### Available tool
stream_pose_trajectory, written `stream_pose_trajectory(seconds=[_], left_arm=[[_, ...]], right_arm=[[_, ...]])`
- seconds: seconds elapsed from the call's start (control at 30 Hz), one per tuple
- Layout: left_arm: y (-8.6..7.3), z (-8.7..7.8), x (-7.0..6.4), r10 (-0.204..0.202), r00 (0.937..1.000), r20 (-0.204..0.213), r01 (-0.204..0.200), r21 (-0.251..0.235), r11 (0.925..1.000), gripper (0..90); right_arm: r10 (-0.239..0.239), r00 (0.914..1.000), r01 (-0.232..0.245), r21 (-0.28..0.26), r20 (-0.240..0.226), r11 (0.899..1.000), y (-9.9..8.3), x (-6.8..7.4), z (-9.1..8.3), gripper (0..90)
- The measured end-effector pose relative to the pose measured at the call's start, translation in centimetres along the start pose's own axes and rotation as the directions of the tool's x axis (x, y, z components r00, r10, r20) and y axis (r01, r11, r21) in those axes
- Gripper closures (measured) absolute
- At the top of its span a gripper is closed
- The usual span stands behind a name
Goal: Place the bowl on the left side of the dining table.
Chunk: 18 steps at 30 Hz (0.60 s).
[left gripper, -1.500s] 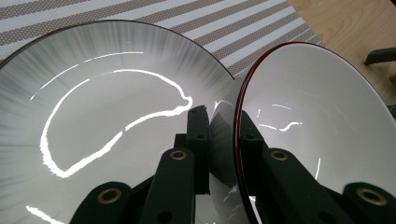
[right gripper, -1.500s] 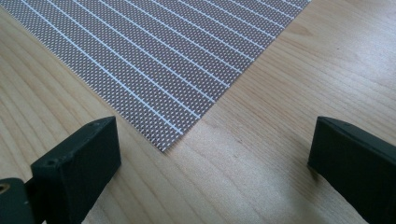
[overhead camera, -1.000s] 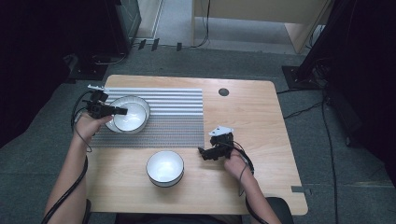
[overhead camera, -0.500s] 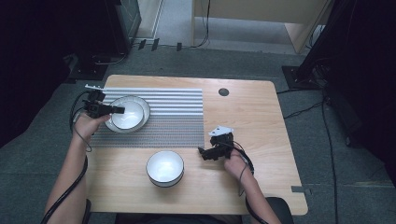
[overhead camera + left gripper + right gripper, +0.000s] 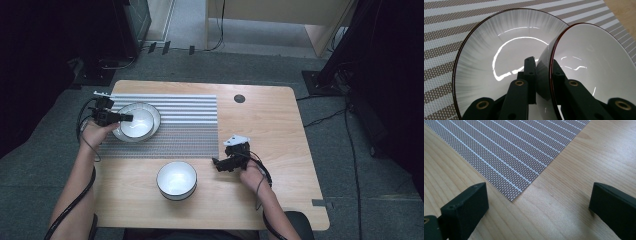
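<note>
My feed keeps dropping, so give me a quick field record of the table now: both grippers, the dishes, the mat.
left gripper: shut on the rim of the small bowl
small bowl: white, dark rim, tilted, over the plate
plate: white, dark rim, lies on the placemat's left part
placemat: grey and white stripes, on the far left part of the table
right gripper: open, holds nothing, low over the bare wood by the placemat's corner
second bowl: white, upright, on the wood near the front edge
table: light wood
</note>
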<state>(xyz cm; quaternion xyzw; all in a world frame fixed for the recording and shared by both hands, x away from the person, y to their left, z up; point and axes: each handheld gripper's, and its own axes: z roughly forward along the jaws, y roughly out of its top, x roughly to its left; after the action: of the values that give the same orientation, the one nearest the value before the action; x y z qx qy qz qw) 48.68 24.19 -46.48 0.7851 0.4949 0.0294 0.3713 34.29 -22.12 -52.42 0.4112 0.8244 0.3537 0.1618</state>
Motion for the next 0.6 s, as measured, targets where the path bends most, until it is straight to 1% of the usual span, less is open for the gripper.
stream_pose_trajectory(seconds=[0.13, 0.3, 0.47, 0.6], left_arm=[[0.1, 0.1, 0.4, -0.014, 0.9999, -0.003, 0.014, 0.0, 0.9999, 80.8], [0.2, 0.1, 0.6, -0.018, 0.9998, -0.003, 0.018, -0.008, 0.9998, 80.7], [0.4, 0.1, 1.0, -0.036, 0.9993, -0.013, 0.036, -0.012, 0.9993, 80.7], [0.3, 0.2, 1.3, -0.047, 0.9989, -0.005, 0.047, -0.017, 0.9987, 80.6]], right_arm=[[0.0, 1.0, 0.0, 0.0, 0.0, 1.0, 0.0, 0.0, 0.0, 1.6], [0.0, 1.0, 0.0, 0.0, 0.0, 1.0, 0.0, 0.0, 0.0, 1.6], [-0.001, 1.0, 0.001, 0.0, 0.0, 1.0, 0.0, 0.0, 0.0, 1.6], [0.0, 1.0, 0.0, 0.0, 0.0, 1.0, 0.0, 0.0, 0.0, 1.6]])
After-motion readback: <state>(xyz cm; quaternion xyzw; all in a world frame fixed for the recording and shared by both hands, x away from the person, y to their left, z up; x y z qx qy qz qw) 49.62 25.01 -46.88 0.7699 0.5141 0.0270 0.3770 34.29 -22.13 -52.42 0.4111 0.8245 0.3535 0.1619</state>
